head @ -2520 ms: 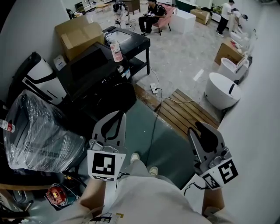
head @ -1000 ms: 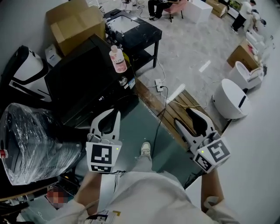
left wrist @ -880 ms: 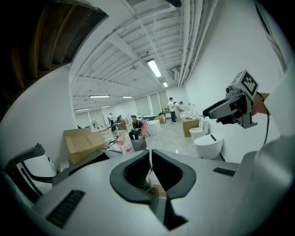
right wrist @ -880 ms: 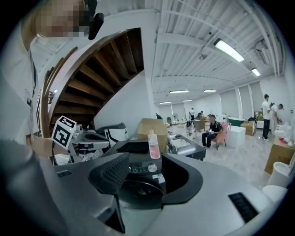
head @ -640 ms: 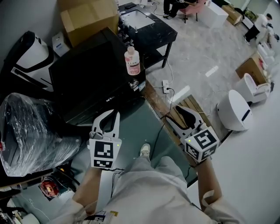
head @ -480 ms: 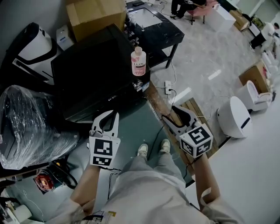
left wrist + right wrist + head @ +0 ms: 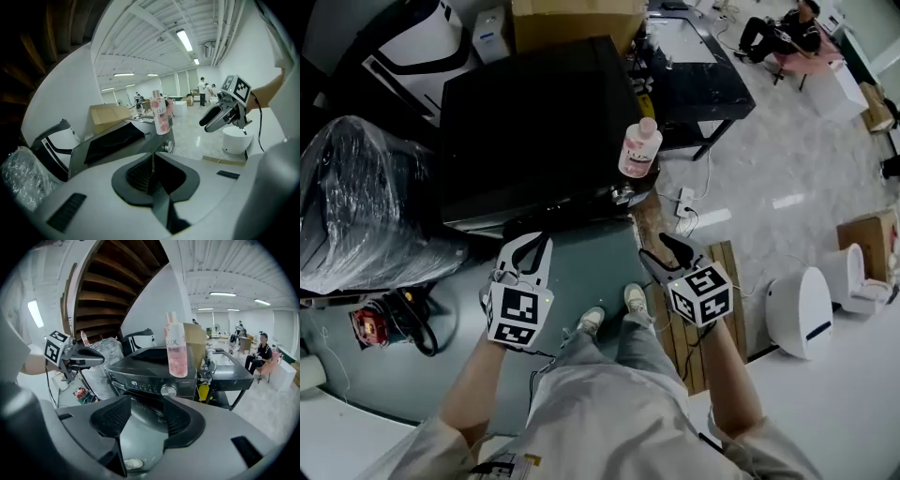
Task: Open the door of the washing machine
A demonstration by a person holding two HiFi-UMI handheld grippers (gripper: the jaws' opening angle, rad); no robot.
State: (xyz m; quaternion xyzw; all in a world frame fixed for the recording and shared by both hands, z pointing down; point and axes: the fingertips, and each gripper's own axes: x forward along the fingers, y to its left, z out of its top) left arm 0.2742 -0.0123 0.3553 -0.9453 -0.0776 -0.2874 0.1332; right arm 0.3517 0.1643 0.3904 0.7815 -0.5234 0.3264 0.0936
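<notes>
Two grippers held side by side at lower centre of head view, above shoes [image 7: 592,321] and grey-green floor. Left gripper [image 7: 534,242]: jaws closed together, nothing between, parked just short of the machine front, probably kept out of the way as the spare. Right gripper [image 7: 661,251]: jaws apart at medium width, empty, pointed at the machine front. In right gripper view the gap frames the curved dark door [image 7: 140,411] under the control panel, likely lined up that way to catch the door edge or handle. No contact from either gripper. Handle itself not made out. Judged stage: approach, opening not begun.

Just beyond, washing machine [image 7: 534,122], black, filling upper centre of head view. Door on its near face, shut as far as visible. Knob [image 7: 167,391] on panel, right of centre. Pink bottle [image 7: 637,150] upright on top near the front right corner, above the knob. Could topple if machine jolted, so a gentle pull called for.

Left of machine, plastic-wrapped bundle [image 7: 366,206]. Behind it, cardboard box [image 7: 572,14] at top edge. Black table [image 7: 694,66] at upper right. Farthest, seated person [image 7: 783,28] in top right corner.
</notes>
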